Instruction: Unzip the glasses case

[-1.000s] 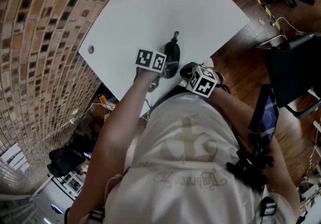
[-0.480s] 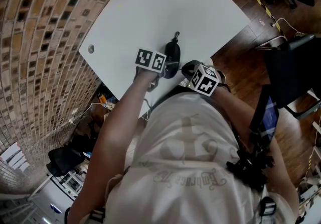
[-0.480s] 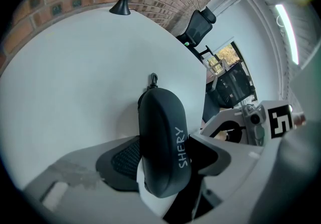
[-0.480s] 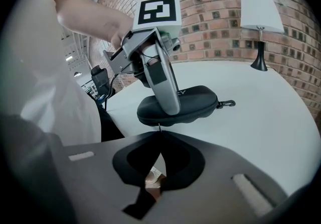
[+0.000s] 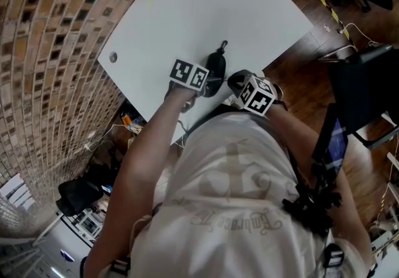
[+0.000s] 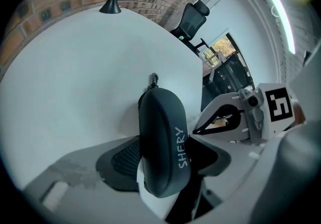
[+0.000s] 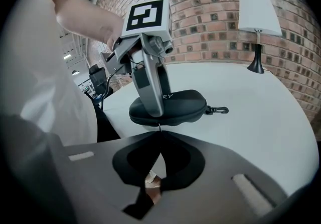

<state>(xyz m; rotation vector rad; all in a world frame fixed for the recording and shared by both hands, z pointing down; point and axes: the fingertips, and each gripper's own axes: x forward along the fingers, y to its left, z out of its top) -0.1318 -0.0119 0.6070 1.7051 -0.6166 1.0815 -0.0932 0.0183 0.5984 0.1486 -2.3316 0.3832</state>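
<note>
So the glasses case [image 6: 161, 142] is parked near the close edge of the white tabletop [image 5: 187, 15], and the zip looks not yet run. It's clamped across its width by the left tongs [image 6: 165, 161], which are angled steeply down. The right tongs [image 7: 159, 136] are clenched tip to tip at the seam, and what looks like the zipper pull [image 7: 159, 127] is pinched there. Next, the pull probably needs to be dragged along the seam with the case pinned.
</note>
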